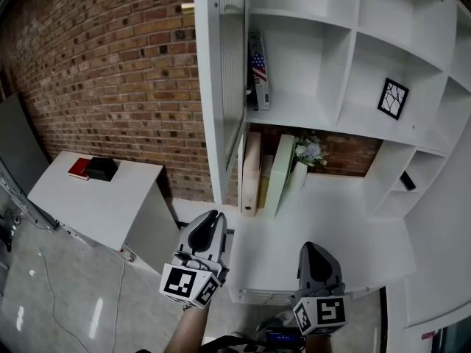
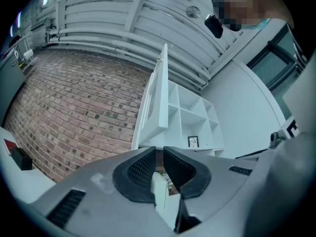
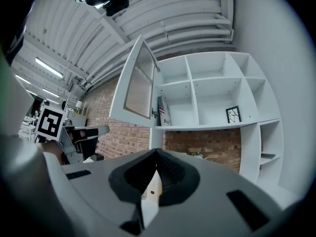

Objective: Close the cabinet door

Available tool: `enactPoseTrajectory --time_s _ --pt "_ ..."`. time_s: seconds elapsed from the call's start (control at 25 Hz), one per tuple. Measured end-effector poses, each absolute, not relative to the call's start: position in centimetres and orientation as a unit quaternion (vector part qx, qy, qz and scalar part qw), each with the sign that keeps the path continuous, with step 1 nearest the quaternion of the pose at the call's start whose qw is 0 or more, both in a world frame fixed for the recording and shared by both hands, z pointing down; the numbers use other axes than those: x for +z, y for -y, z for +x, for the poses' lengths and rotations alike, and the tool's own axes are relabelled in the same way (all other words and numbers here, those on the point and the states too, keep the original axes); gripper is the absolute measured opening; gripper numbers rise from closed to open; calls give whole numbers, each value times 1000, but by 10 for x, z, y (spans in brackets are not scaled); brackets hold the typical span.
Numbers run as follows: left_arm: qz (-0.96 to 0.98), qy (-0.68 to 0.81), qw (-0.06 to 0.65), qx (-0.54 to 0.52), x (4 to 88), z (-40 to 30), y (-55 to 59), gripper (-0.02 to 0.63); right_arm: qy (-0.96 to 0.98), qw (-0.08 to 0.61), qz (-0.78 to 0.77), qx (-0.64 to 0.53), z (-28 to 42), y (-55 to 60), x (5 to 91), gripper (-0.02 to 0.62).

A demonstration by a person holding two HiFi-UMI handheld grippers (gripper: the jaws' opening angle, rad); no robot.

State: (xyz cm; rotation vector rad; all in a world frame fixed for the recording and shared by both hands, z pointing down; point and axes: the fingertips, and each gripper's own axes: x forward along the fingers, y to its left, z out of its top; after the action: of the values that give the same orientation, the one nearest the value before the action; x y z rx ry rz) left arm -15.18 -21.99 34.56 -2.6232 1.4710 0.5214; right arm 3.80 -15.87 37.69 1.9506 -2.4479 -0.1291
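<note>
The white cabinet door [image 1: 221, 87] with its slatted panel stands open, edge-on to me in the head view, and hinged on the left side of the shelving unit [image 1: 346, 43]. It also shows in the left gripper view as the door [image 2: 158, 98] and in the right gripper view as the door [image 3: 136, 83]. My left gripper [image 1: 215, 218] hovers below the door's lower corner, apart from it. Its jaws [image 2: 159, 151] stand a narrow slit apart with nothing between them. My right gripper [image 1: 313, 250] is over the counter further right, with its jaws [image 3: 157, 154] shut and empty.
A white counter [image 1: 346, 234] under the shelves carries upright books [image 1: 252, 171] and a small plant [image 1: 309, 151]. A framed picture [image 1: 392, 98] and a flag-covered book [image 1: 257, 72] sit in the shelves. At left, a white desk [image 1: 81, 204] holds a red book and a black box.
</note>
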Motion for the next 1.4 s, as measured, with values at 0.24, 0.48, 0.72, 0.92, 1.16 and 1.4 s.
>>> enactPoseTrajectory --time_s 0.24,0.48,0.72,0.92,1.16,1.4 --pt "-860 -476 51 177 331 -146 223 112 780 7 624 -41 50 164 372 0" --pt "-858 -471 64 194 314 -146 224 120 778 0 627 -37 52 162 373 0" --pt "-859 -463 72 206 299 -144 224 120 783 -3 620 -41 51 163 372 0" --pt "-854 -466 82 216 285 -149 226 118 783 -8 621 -38 54 162 371 0" --pt "-863 -456 73 202 284 -151 229 104 777 -14 628 -32 53 156 367 0" --pt "-868 -448 65 203 282 -146 229 104 773 -7 633 -35 60 149 371 0"
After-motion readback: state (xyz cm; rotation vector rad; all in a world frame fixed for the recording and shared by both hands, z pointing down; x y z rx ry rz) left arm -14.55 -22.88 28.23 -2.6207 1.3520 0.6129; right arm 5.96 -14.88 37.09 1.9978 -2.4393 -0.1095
